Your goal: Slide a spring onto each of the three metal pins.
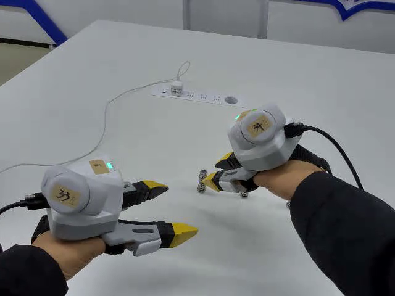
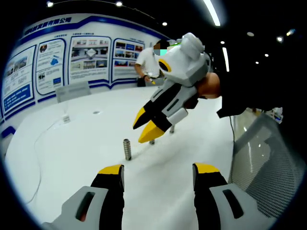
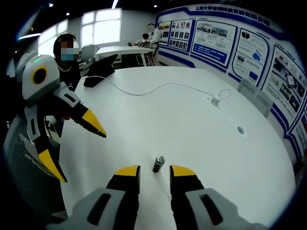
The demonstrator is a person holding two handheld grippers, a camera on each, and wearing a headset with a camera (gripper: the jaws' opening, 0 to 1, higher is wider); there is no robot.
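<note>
Just ahead of the right hand-held gripper [image 3: 155,171]: a pin wearing a spring [image 3: 159,163] stands upright on the desk [image 3: 192,120]. It is in line with the gap between the jaws and looks clear of both tips.
Right hand-held gripper: jaws narrowly parted with nothing between them, tips low over the desk.
Left hand-held gripper [image 1: 174,208]: jaws spread wide and empty. It points toward the pins and is well apart from them.
Under and behind the right hand-held gripper: a second pin [image 2: 152,142] and a third pin [image 2: 171,128] stand close to its tips in the left gripper view. Both are too small to tell whether they are bare or carry a spring.
Done, as I judge it: one pin of the three has its spring seated, with the coil running down its length.
Left, as I judge it: up to two pins, depending on the two I cannot read.
Step in hand, as I judge it: neither hand-held gripper carries a spring, so this looks like a pause between one pin and another.
</note>
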